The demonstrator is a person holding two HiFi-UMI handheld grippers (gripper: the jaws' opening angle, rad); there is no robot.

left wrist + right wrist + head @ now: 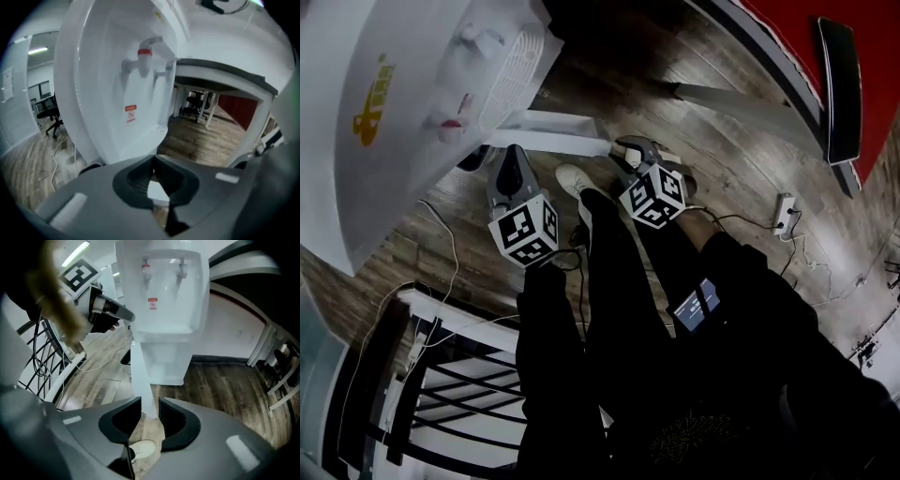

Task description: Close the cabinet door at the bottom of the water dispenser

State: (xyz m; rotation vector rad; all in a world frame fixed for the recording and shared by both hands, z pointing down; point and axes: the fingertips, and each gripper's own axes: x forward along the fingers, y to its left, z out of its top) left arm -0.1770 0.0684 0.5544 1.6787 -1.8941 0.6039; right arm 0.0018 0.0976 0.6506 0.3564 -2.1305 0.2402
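Head view hangs high, staring steeply down onto the dark wooden plank floor (741,141), with the tall white plastic water dispenser (412,103) at top left. Left gripper view is close in, and the dispenser looms over its left half. Right gripper view stands further back, facing the dispenser's front squarely, angled floorward. All three share dispenser and floor.

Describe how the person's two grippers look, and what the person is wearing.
Both grippers are grey moulded plastic. The left claw and right claw have darker, ribbed pads. Each gripper carries a white cube printed with black square markers: the left cube and the right cube. The person wears black trousers and a white shoe.
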